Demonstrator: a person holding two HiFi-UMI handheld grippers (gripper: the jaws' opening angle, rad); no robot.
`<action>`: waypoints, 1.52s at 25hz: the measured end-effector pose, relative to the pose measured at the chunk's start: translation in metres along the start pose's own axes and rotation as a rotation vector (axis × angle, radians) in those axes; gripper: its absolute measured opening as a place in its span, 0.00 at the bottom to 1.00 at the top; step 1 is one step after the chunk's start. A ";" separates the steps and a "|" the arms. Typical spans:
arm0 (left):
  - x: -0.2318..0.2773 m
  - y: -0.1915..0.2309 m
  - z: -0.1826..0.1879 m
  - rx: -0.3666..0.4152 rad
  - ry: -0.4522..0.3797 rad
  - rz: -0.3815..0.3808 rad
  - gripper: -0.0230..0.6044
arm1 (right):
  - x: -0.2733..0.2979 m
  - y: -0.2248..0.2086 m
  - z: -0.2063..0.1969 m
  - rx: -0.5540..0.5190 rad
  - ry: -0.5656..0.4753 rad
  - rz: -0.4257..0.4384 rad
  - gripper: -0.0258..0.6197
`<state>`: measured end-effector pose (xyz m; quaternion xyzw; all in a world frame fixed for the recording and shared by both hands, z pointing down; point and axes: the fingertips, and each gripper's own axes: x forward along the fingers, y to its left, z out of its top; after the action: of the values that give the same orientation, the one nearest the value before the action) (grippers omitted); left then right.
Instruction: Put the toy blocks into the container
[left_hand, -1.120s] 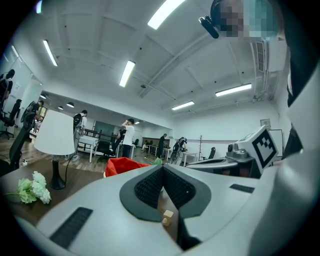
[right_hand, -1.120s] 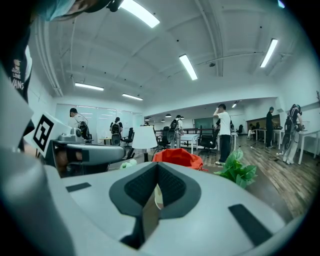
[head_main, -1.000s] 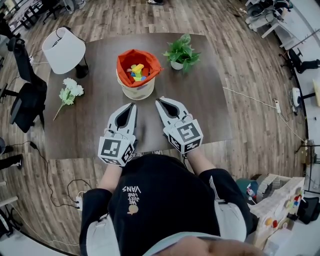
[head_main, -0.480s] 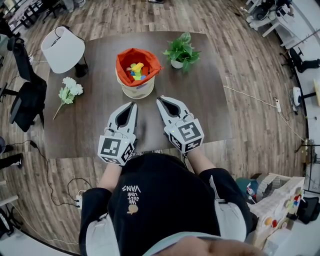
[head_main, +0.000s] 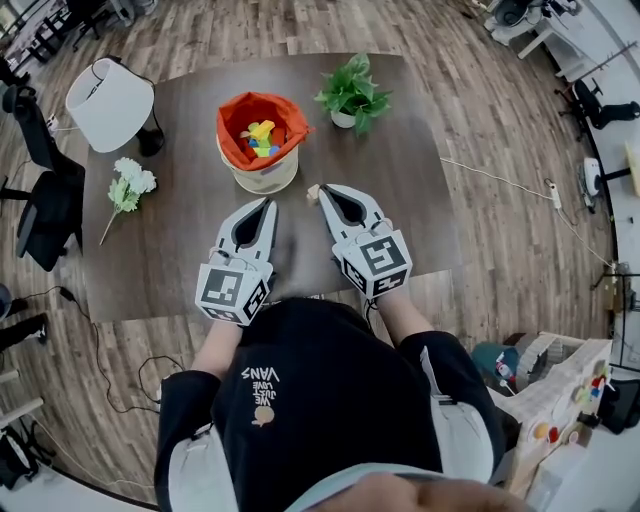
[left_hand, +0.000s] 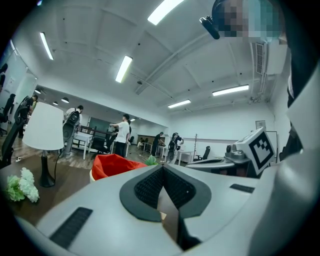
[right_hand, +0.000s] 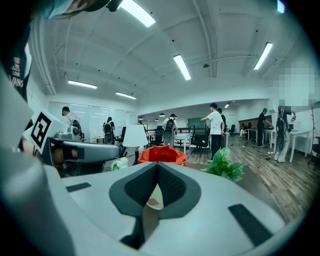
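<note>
The container (head_main: 258, 175) is a round, cream-sided fabric tub with an orange-red lining folded out over its rim; it stands upright on the dark table (head_main: 180, 250), mouth open; inside lies a loose heap of toy blocks (head_main: 259, 137) (yellow on top, with blue, red and green around it); one small pale block (head_main: 313, 190) lies on the tabletop, near the container but apart from it, at its lower right in the head view.

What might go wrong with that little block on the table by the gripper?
The right gripper is shut, with the small pale block just beside its tip, so it may push the block away instead of grabbing it. The container stands close to the plant, so a wide swing on the way there might knock the plant over.
</note>
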<state>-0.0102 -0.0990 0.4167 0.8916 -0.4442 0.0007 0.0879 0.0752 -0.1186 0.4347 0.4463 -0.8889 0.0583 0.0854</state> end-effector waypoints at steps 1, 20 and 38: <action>0.002 -0.001 0.000 0.002 0.003 -0.006 0.05 | 0.000 -0.003 -0.001 0.002 -0.001 -0.006 0.07; 0.016 0.007 -0.008 0.000 0.025 0.001 0.05 | 0.028 -0.038 -0.037 -0.009 0.068 -0.065 0.07; 0.026 0.017 -0.012 -0.022 0.034 0.002 0.05 | 0.063 -0.042 -0.109 0.071 0.266 -0.021 0.07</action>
<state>-0.0066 -0.1275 0.4336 0.8900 -0.4434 0.0109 0.1053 0.0832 -0.1735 0.5551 0.4467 -0.8623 0.1473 0.1874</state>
